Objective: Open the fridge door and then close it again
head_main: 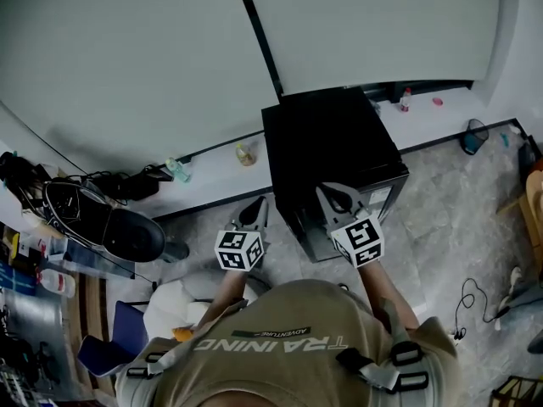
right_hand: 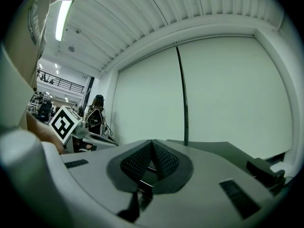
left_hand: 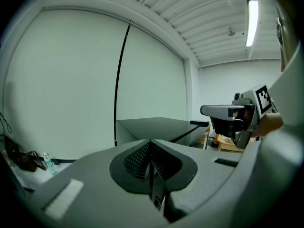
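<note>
Room: pale blind panels [head_main: 127, 58] fill the far wall, split by one dark vertical strip; a white ledge [head_main: 216, 181] runs along their foot above a grey stone-pattern floor [head_main: 441, 219].
Person: seen from above, in a khaki shirt [head_main: 288, 346], one gripper in each hand.
Fridge: a small black box [head_main: 331, 138] standing on the floor at the middle of the scene, back to the ledge and front towards the person. The top is matt and bare. The door lies flush with the body, with no gap showing. A pale label patch [head_main: 378, 198] sits high on the front.
Chair: black seat [head_main: 127, 231], well left of the fridge.
Right gripper: [head_main: 329, 193] held over the fridge's front top edge; contact cannot be told. Its own view shows the jaws pressed together with nothing between them [right_hand: 153, 144], and the fridge top [right_hand: 213, 148] beyond them.
Left gripper: [head_main: 259, 208] over the floor, just beside the fridge's left side. Jaws closed tip to tip, empty [left_hand: 151, 144]; the fridge top [left_hand: 156, 126] lies ahead.
Marker cubes: one on each gripper, left [head_main: 238, 249], right [head_main: 360, 239].
Ledge items: two bottles [head_main: 176, 170] [head_main: 245, 153] left of the fridge, one small bottle [head_main: 405, 98] to its right.
</note>
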Motion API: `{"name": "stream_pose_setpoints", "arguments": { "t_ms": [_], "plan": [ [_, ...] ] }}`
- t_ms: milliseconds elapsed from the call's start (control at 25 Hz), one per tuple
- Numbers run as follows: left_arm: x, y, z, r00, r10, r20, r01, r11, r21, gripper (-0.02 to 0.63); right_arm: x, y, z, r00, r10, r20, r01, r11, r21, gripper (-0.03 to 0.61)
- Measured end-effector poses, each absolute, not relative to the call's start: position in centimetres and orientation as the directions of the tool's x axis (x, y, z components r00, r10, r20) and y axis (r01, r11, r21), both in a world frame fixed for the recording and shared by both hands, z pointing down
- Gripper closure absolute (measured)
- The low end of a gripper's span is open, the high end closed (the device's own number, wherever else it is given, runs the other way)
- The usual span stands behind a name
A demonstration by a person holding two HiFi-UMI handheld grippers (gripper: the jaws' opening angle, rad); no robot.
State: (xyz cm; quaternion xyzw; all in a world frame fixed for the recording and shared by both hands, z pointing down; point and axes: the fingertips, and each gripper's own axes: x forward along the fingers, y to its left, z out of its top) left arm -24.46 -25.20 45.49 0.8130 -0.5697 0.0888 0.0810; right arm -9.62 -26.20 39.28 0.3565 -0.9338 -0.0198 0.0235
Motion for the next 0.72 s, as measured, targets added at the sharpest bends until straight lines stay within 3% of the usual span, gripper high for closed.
{"name": "stream_pose_setpoints", "arguments": {
  "t_ms": [720],
  "plan": [
    [-24.6,-25.5,46.9,0.367,-0.894,0.256,-0.928,-0.371,0.036,0.613,-10.0,-26.2,40.6,-0.717,-0.697,0.018,-0.697,0.717,0.036,0.583]
  ]
}}
